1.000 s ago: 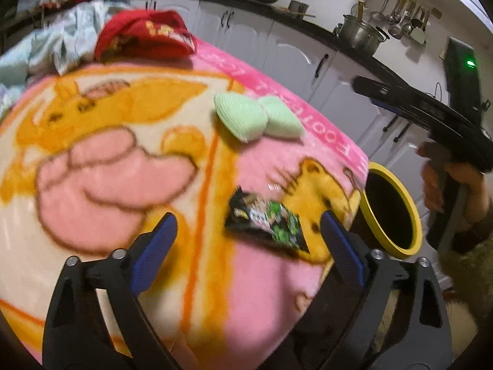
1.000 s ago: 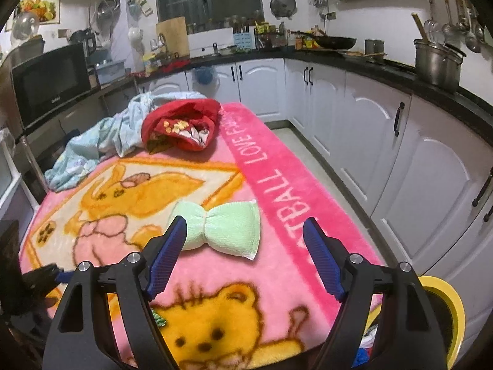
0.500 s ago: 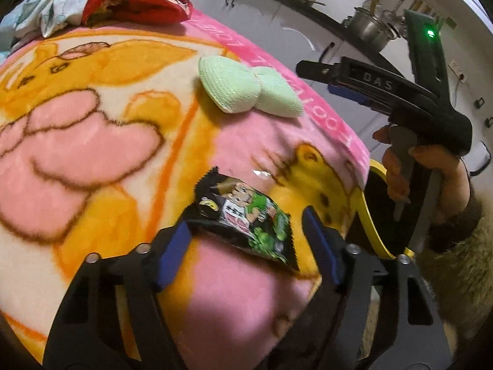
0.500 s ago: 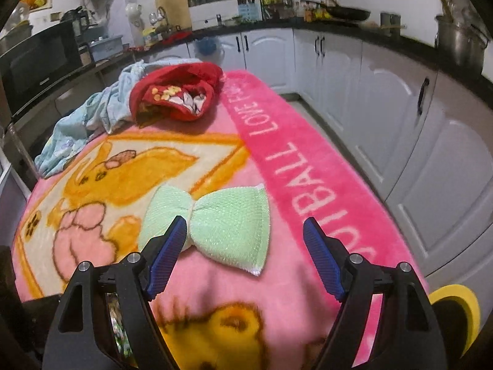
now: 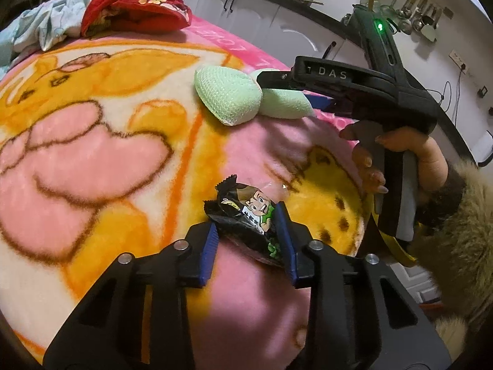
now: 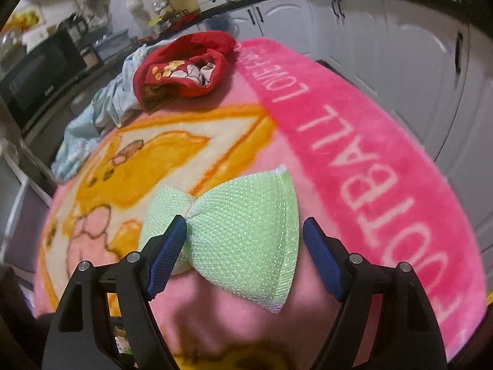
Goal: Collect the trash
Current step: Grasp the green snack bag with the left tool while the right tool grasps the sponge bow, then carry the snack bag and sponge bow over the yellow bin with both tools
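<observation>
Left wrist view: the left gripper [image 5: 248, 231] has just been closing, and its blue pads [image 5: 210, 248] now press on both sides of a black snack wrapper [image 5: 246, 212] printed with a cartoon face. The wrapper lies on a pink and orange blanket [image 5: 92, 154], near the blanket's near right edge, over a yellow cartoon animal. Just beyond it a small clear scrap [image 5: 277, 188] glints on the blanket; what it is I cannot tell. Farther off sits a green sponge [image 5: 228, 95] shaped like a bow. At the far end lie a red cloth [image 5: 135, 9] and a pale blue cloth [image 5: 52, 21], touching each other. On the right, a hand [image 5: 397, 157] in a furry sleeve grips the handle of the right gripper, whose body reaches over the sponge's right half. A strip of a yellow bin rim [image 5: 397, 246] shows below that hand, off the blanket's edge.

Right wrist view: the right gripper [image 6: 245, 246] has its fingers wide apart, straddling the sponge [image 6: 243, 234]. The left finger [image 6: 168, 249] overlaps the sponge's pinched middle; whether it touches I cannot tell. The right finger stands clear of the sponge's edge. White cabinets [image 6: 416, 61] line the right side.
</observation>
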